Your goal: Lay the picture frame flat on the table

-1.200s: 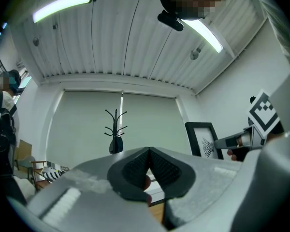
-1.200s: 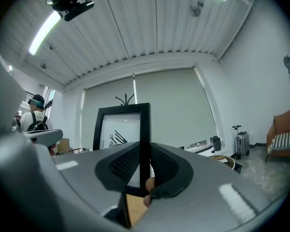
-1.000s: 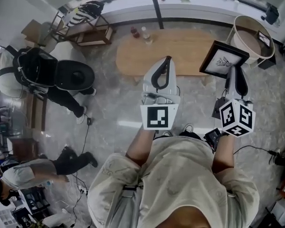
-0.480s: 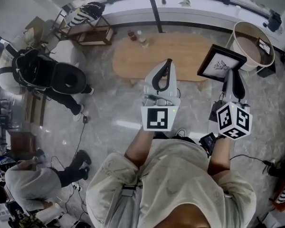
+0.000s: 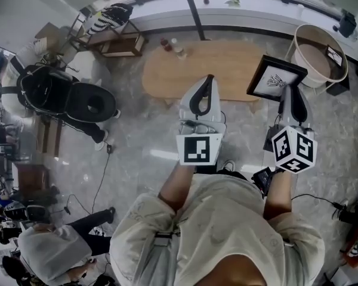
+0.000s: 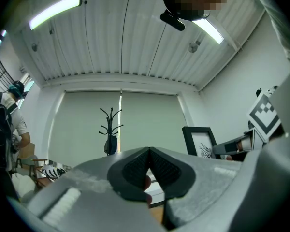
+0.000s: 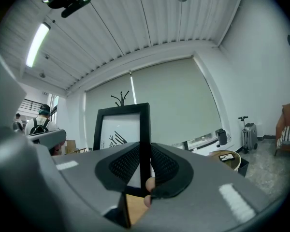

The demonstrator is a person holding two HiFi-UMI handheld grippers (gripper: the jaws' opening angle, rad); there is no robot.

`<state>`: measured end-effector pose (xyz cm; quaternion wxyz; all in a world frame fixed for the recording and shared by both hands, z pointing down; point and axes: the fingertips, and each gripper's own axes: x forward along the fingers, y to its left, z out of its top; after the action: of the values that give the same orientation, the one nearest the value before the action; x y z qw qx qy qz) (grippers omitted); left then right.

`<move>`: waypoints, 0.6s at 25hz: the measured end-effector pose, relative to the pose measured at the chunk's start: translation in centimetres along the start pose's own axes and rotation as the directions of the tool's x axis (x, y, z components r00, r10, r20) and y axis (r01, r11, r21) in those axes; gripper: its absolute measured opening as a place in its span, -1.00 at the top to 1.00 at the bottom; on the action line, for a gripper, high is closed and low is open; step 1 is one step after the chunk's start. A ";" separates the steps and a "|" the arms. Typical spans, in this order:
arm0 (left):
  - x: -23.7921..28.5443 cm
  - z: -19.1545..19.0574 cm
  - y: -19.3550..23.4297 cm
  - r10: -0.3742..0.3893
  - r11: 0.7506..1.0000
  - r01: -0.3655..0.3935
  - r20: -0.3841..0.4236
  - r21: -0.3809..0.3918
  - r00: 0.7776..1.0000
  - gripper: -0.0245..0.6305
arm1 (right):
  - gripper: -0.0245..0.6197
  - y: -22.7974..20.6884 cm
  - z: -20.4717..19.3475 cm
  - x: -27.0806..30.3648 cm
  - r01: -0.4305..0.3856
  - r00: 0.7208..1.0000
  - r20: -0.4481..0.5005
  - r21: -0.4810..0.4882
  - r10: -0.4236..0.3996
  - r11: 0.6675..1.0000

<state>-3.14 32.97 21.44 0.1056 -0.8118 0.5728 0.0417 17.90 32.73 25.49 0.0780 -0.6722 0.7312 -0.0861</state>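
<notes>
Change: over the last second the bench [image 5: 227,61] slid slightly left in the head view, and a person [image 5: 53,252] in a pale top at lower left drew towards the bottom edge.
Picture frame [image 5: 276,78]: it was held in the air and stood upright in the right gripper view [image 7: 120,132], with its long axis vertical and its printed face towards that camera. In the head view it showed over the bench's right end.
Right hand-held gripper [image 5: 291,94]: its pads were clamped on the frame's right side rail [image 7: 145,153].
Left hand-held gripper [image 5: 209,81]: its jaw tips met with nothing between them [image 6: 149,151], and it was raised beside the right one.
Surface: the bench was an oval wooden top with two bottles [image 5: 173,45] at its left end.
Room: the floor [image 5: 137,136] was grey and marbled, and a round tub [image 5: 321,55] stood just right of the bench. A coat stand [image 6: 109,129] stood before a drawn blind [image 6: 150,120] under a slatted ceiling [image 6: 125,33].
</notes>
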 end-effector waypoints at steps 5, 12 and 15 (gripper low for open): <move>0.5 -0.7 -0.5 -0.003 1.000 0.003 0.011 0.008 1.000 0.91 | 0.70 -0.7 -0.5 0.6 -0.001 1.000 0.008 -0.017 0.001 1.000; 1.0 -1.2 0.1 0.021 1.000 -0.021 0.019 0.000 1.000 0.91 | 0.70 -0.8 -0.6 1.5 -0.011 1.000 0.009 -0.033 0.012 0.999; 1.1 -1.6 0.2 0.026 1.000 -0.026 0.012 -0.011 1.000 0.91 | 0.70 -1.2 -0.9 1.5 -0.003 1.000 0.009 -0.033 0.004 0.999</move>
<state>-3.03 31.56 22.82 0.1039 -0.8046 0.5824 0.0512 18.76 31.12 26.62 0.0706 -0.6725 0.7333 -0.0708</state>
